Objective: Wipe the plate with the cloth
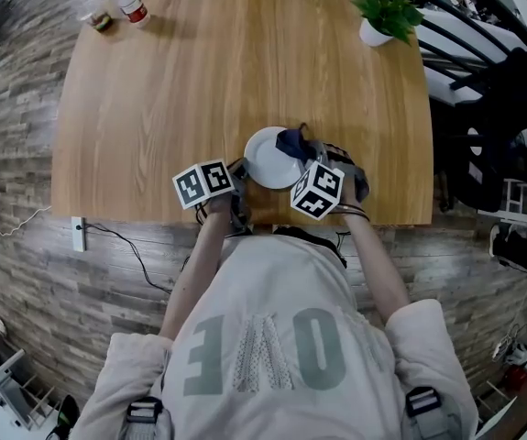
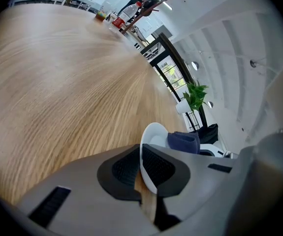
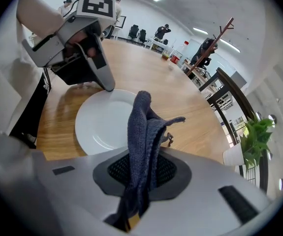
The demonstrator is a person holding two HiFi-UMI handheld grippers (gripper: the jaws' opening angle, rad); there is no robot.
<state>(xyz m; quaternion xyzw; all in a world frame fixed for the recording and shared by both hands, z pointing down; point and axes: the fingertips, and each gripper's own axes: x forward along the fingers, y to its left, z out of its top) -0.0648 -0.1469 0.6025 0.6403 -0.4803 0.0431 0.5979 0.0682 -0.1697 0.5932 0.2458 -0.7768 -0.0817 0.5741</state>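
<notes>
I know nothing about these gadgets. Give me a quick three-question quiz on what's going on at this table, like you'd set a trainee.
1. True or false: the left gripper is clamped on the plate at its rim.
2. What does the right gripper hold? A) sponge B) cloth C) spoon
3. Fill in: a potted ___ stands at the table's far right corner.
Key: 1 true; 2 B; 3 plant.
</notes>
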